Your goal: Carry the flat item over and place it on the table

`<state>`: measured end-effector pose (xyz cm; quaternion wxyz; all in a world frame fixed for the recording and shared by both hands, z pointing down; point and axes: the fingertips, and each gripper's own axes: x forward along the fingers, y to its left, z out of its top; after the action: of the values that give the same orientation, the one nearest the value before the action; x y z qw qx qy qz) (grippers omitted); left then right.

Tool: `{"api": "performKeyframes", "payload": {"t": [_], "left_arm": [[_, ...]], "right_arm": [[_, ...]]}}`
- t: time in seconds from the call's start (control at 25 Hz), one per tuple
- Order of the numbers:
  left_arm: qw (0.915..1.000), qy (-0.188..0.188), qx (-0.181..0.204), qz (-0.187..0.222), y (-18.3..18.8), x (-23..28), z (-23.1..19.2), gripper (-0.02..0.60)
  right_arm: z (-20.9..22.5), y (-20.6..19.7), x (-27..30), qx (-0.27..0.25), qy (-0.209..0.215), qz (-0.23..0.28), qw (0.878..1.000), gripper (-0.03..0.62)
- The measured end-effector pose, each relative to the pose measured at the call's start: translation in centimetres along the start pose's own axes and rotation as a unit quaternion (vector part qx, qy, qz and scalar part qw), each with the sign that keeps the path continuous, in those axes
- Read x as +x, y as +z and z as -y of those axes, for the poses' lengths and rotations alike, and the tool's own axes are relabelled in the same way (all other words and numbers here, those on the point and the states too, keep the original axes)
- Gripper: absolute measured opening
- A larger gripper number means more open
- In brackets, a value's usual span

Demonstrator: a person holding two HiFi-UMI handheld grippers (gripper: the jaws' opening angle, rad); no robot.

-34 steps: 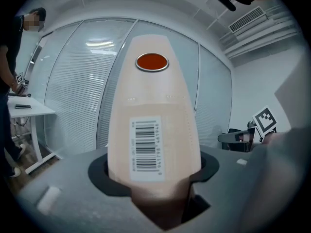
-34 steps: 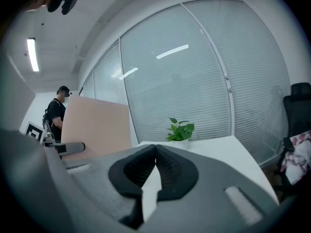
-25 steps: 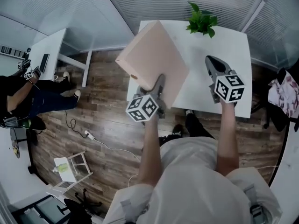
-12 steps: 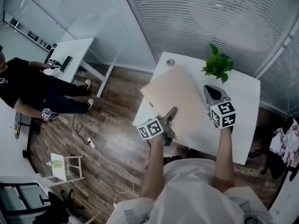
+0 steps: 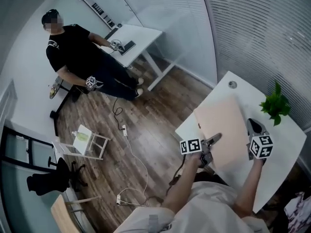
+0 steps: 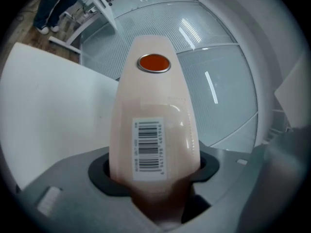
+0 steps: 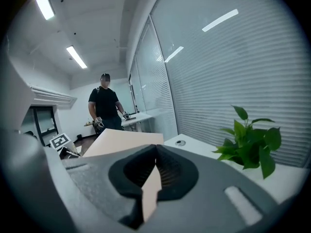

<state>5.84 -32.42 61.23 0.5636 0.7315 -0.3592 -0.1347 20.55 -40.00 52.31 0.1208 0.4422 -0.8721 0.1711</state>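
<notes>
Box (image 5: 221, 130) now lies nearly flat over the table (image 5: 286, 144), where a second ago it was tipped up steeply off the table's left edge. My left tongs (image 5: 214, 141) pinch its near edge. My right tongs (image 5: 252, 126), pressed together, were well apart from it and now sit at its right edge.

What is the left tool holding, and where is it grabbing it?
The left tool holds the flat pink box, jaws clamped across its near edge, right at the end with the barcode sticker.
</notes>
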Motion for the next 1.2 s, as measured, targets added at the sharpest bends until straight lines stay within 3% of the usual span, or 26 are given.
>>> {"api": "performKeyframes", "payload": {"t": [0.08,0.32,0.68,0.92,1.2], "left_arm": [[0.9998,-0.002,-0.021,0.004,0.1,-0.7,-0.4,0.308],[0.9999,0.008,-0.012,-0.002,-1.5,0.0,-1.3,0.308],[0.9984,0.001,-0.056,-0.001,-3.0,0.4,-2.4,0.307],[0.9969,-0.013,-0.067,-0.038,-4.8,1.5,-2.0,0.307],[0.9931,-0.015,-0.102,-0.055,-5.8,2.1,-2.6,0.307]], "right_arm": [[-0.7,0.0,1.0,0.001,0.006,-0.002,1.0,0.001],[-2.4,-2.0,2.5,-0.004,0.049,-0.018,0.999,0.002],[-3.6,-5.8,2.5,-0.003,0.093,-0.055,0.994,0.002],[-5.2,-7.5,1.5,-0.036,0.128,-0.092,0.987,0.001],[-4.7,-9.8,1.1,-0.011,0.12,-0.121,0.985,0.002]]}}
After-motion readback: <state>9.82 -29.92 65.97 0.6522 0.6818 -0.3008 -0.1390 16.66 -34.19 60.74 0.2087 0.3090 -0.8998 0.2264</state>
